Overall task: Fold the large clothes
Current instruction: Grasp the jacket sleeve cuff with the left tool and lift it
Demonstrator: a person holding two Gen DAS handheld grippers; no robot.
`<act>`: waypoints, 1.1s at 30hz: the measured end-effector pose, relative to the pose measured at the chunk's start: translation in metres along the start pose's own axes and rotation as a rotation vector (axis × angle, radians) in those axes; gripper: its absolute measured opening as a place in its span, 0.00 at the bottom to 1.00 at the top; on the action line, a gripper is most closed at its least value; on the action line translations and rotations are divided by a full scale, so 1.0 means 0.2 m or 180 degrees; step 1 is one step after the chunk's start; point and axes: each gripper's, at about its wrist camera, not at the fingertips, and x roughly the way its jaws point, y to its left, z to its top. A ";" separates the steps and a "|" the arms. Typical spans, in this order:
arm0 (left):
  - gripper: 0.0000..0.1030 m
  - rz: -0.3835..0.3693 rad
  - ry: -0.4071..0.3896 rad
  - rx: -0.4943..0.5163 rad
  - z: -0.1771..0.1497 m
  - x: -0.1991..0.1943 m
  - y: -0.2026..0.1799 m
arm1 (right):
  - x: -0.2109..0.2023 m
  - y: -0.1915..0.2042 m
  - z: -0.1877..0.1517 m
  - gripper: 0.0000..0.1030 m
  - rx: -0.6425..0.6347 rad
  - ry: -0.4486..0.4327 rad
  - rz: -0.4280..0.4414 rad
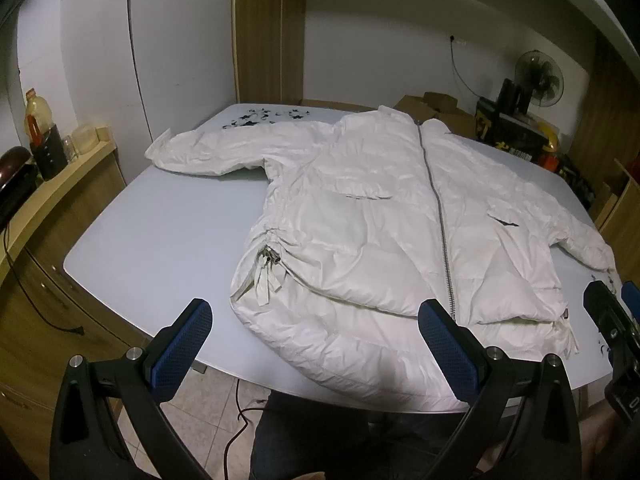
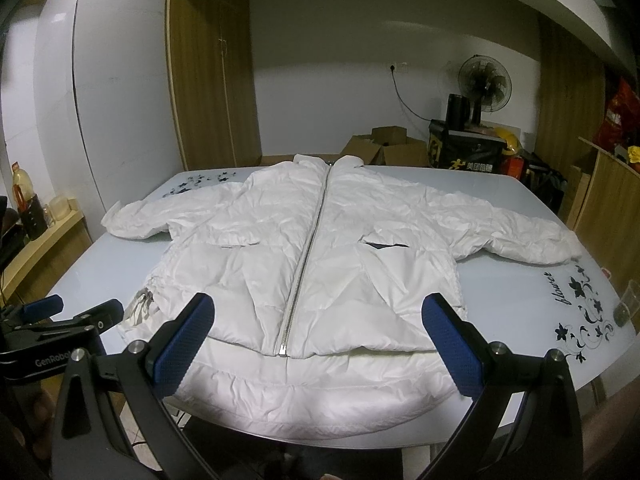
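no fold has yet been made. the white puffer jacket [image 2: 320, 248] is laid flat and front-up on the pale blue table [image 1: 160, 232], zipped closed along the metal zipper [image 2: 308, 256], with the collar toward the far edge and the hem hanging slightly over the near edge. both sleeves are spread outward: the left sleeve [image 1: 204, 150] is stretched toward the flower print at the far left corner, and the right sleeve [image 2: 520, 236] is extended toward the table's right side. by this layout, the whole task is judged to remain: sleeves to be brought in, then the body to be folded over.

the left gripper [image 1: 316, 344] is held above the near table edge, aimed along the jacket's left half, its blue-padded fingers [image 1: 188, 340] spread wide with nothing between them. the right gripper [image 2: 316, 344] is held in a like pose, centred on the zipper's lower end, its fingers [image 2: 448, 344] also wide apart and empty. neither is seen touching the cloth. each gripper is glimpsed at the edge of the other's view, so they are held side by side near the hem. a drawstring toggle [image 1: 268, 264] is seen at the jacket's left side seam.
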 end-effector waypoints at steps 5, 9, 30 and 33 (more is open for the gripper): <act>1.00 -0.0004 0.0022 0.0005 0.00 0.01 0.00 | 0.00 0.00 -0.01 1.00 0.0001 0.0006 -0.0001; 1.00 -0.0011 0.0047 -0.0001 0.00 0.02 0.00 | 0.02 0.01 0.00 1.00 -0.0002 0.0010 -0.0004; 1.00 -0.2099 0.0959 -0.2794 0.64 1.49 1.05 | 0.50 -0.07 -0.04 1.00 0.0044 0.0721 -0.0213; 1.00 -0.2040 0.1031 -0.2819 0.69 1.66 1.00 | 0.57 -0.09 -0.04 1.00 0.0106 0.0832 -0.0238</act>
